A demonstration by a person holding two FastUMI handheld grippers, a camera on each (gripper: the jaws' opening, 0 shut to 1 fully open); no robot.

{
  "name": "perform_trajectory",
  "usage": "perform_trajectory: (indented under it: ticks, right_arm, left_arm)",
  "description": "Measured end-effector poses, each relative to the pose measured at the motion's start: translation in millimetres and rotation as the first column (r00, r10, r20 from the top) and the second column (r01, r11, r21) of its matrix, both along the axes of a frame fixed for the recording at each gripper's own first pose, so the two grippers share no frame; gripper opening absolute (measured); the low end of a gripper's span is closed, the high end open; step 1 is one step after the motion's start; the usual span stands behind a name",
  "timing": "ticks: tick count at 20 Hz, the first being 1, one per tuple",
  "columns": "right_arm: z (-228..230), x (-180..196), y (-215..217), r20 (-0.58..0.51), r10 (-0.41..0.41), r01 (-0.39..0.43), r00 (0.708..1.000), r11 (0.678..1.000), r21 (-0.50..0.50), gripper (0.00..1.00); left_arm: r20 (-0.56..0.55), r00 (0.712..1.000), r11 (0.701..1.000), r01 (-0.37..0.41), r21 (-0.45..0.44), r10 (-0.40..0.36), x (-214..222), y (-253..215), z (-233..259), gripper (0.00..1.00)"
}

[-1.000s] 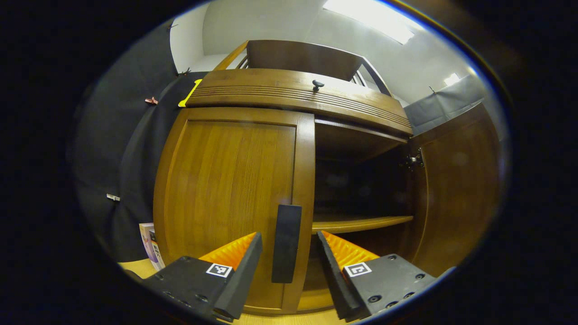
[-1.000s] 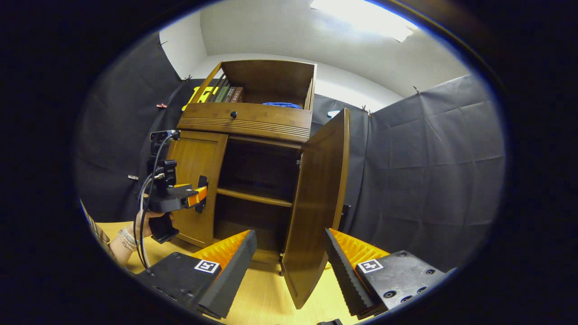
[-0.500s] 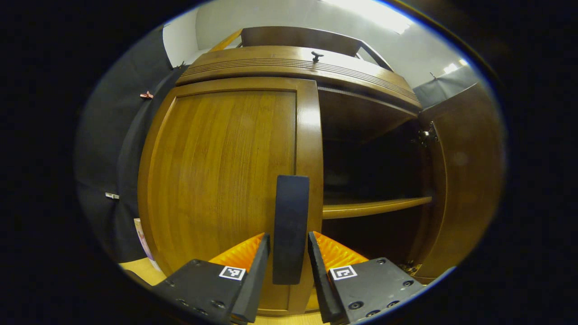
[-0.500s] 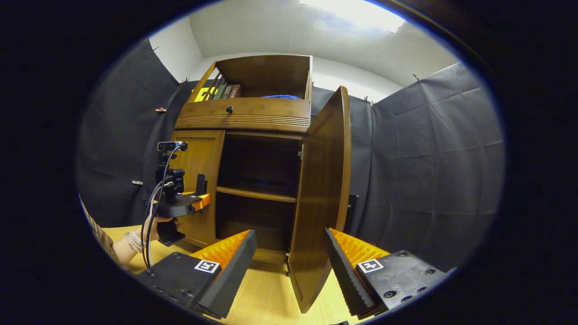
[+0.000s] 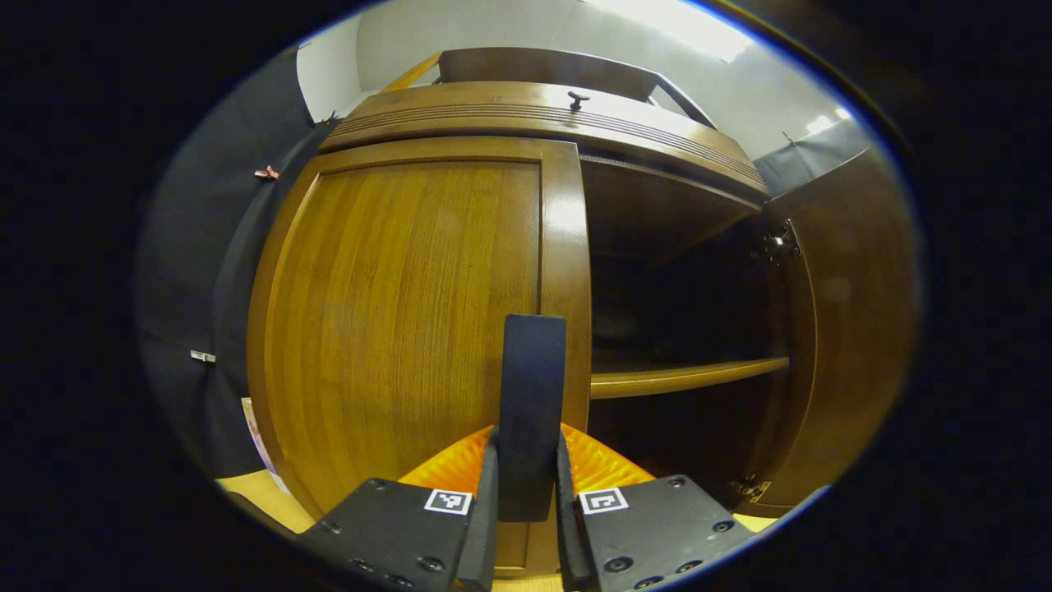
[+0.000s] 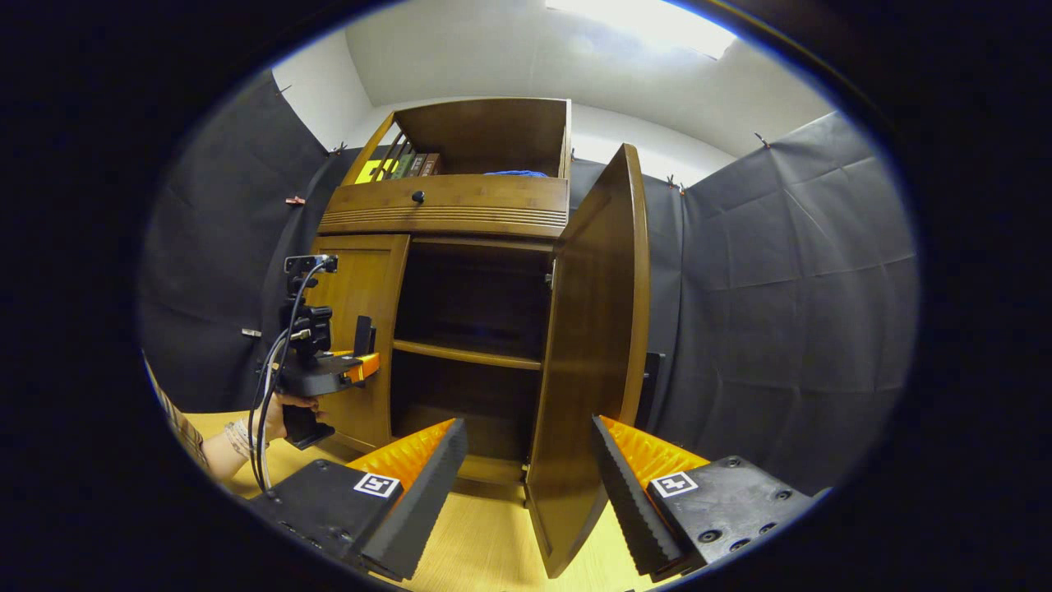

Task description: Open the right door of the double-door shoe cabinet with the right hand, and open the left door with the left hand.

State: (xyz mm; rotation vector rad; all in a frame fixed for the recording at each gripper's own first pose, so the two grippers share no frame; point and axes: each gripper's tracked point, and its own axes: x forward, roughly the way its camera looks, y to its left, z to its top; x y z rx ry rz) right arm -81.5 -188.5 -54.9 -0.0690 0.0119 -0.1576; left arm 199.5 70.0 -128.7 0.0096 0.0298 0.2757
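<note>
The brown wooden shoe cabinet (image 6: 448,205) stands against the black booth wall. Its left door (image 5: 411,321) is closed flat, with a dark upright handle (image 5: 532,411) at its inner edge. My left gripper (image 5: 526,510) is shut on that handle, both fingers pressing its lower part. From the right gripper view, the left gripper (image 6: 362,362) sits at the left door (image 6: 362,329), held by a hand (image 6: 283,407). The right door (image 6: 588,353) is swung wide open, showing a dark interior and a shelf (image 6: 468,355). My right gripper (image 6: 526,493) is open, back from the right door's edge, holding nothing.
A drawer with a small dark knob (image 6: 417,196) runs above the doors, and an open top compartment holds books (image 6: 411,167) and something blue (image 6: 514,173). The floor (image 6: 485,543) is light wood. Black cloth walls (image 6: 781,312) close in on both sides.
My left gripper has moved in on the left door's handle and closed from open to shut on it. The right gripper has barely moved; the right door stays open.
</note>
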Motion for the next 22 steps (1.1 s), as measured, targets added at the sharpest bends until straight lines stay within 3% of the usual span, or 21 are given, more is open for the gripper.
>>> perform_trajectory:
  ticks: [5,12,22]
  right_arm:
    - [2,-2,7,-0.005,0.000,0.000,1.000,1.000,-0.012,0.95]
    - [7,-11,35,-0.004,0.035,-0.035,0.999,0.999,-0.020,0.96]
    - [19,-6,86,0.005,0.100,-0.100,0.995,0.995,-0.024,0.96]
  left_arm:
    - [0.000,0.998,0.996,0.066,-0.063,-0.066,-11,-5,7,0.33]
    - [-0.022,0.993,0.991,0.113,-0.071,-0.115,-68,-10,16,0.32]
    - [-0.007,0.993,0.991,0.116,-0.064,-0.116,-143,4,29,0.32]
